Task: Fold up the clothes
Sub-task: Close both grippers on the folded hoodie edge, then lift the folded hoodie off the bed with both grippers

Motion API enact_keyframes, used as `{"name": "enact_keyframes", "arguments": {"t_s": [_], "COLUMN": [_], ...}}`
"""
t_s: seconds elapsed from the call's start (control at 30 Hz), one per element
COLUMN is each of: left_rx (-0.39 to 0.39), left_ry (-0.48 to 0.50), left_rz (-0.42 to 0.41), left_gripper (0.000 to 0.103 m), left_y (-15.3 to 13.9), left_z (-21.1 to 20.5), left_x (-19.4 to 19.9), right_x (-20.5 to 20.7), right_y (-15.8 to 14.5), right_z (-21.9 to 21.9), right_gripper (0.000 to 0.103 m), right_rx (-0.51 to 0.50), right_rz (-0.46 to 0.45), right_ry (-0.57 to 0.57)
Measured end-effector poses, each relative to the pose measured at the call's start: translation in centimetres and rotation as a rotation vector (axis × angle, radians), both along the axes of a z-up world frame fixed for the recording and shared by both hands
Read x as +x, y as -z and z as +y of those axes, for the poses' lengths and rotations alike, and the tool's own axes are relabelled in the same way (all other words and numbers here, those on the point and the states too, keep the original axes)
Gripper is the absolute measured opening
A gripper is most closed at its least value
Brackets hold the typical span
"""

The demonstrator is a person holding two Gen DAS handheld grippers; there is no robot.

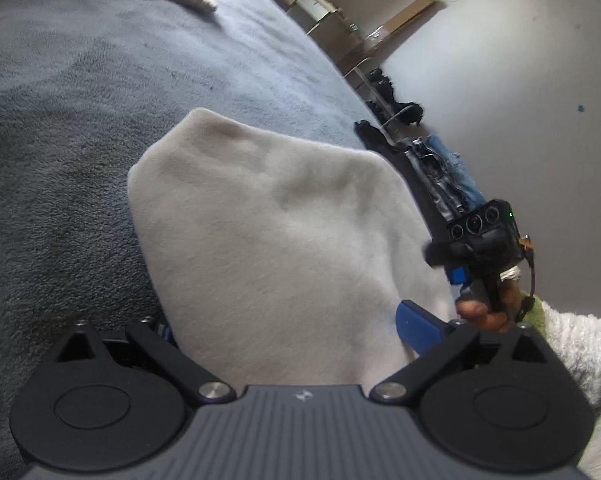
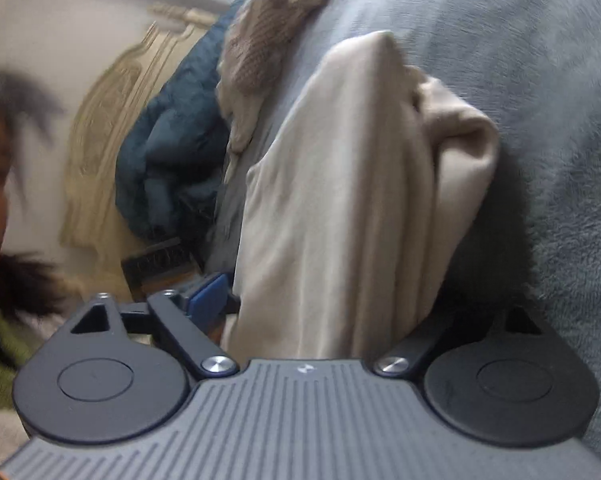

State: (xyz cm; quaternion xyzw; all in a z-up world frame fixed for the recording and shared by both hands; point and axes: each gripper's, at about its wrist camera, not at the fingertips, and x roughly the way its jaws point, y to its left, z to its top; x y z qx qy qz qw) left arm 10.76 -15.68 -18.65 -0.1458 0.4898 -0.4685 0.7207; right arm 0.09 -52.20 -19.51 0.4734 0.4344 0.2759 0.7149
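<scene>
Left gripper (image 1: pixel 284 320) grips the cream garment (image 1: pixel 284 232), which stretches straight ahead over the grey blanket (image 1: pixel 60 160); right gripper (image 2: pixel 328 312) pinches its bunched edge alongside.

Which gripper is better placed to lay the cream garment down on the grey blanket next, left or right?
Probably left. The cream garment hangs flat and smooth from the left gripper above the grey blanket. At the right gripper it is bunched in folds.
</scene>
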Motion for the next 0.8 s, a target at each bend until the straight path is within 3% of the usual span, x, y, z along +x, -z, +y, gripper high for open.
{"name": "enact_keyframes", "arguments": {"t_s": [0.17, 0.3, 0.4, 0.5, 0.63, 0.8], "left_rx": [0.102, 0.205, 0.249, 0.303, 0.341, 0.353], "left_ry": [-0.032, -0.066, -0.103, -0.103, -0.11, -0.117], "left_rz": [-0.004, 0.015, 0.029, -0.005, -0.026, -0.017], "left_gripper": [0.1, 0.092, 0.08, 0.072, 0.066, 0.061], "left_y": [-1.0, -2.6, -3.6, -4.9, -6.8, -8.9], "left_z": [-1.6, -3.2, -3.6, -4.0, -4.8, -5.8], "left_x": [-0.3, -0.5, -0.7, -1.6, -2.7, -3.7], "right_x": [0.7, 0.4, 0.1, -0.9, -2.5, -3.9], "right_y": [0.9, -1.3, -3.5, -5.4, -7.4, -9.2], "right_z": [-0.6, 0.7, 1.8, 2.7, 3.2, 2.9], "right_gripper": [0.042, 0.035, 0.03, 0.028, 0.027, 0.027], "right_rx": [0.015, -0.138, -0.24, -0.322, -0.395, -0.4], "right_rz": [0.113, 0.112, 0.084, 0.035, -0.023, -0.033], "right_ry": [0.105, 0.105, 0.101, 0.094, 0.096, 0.137]}}
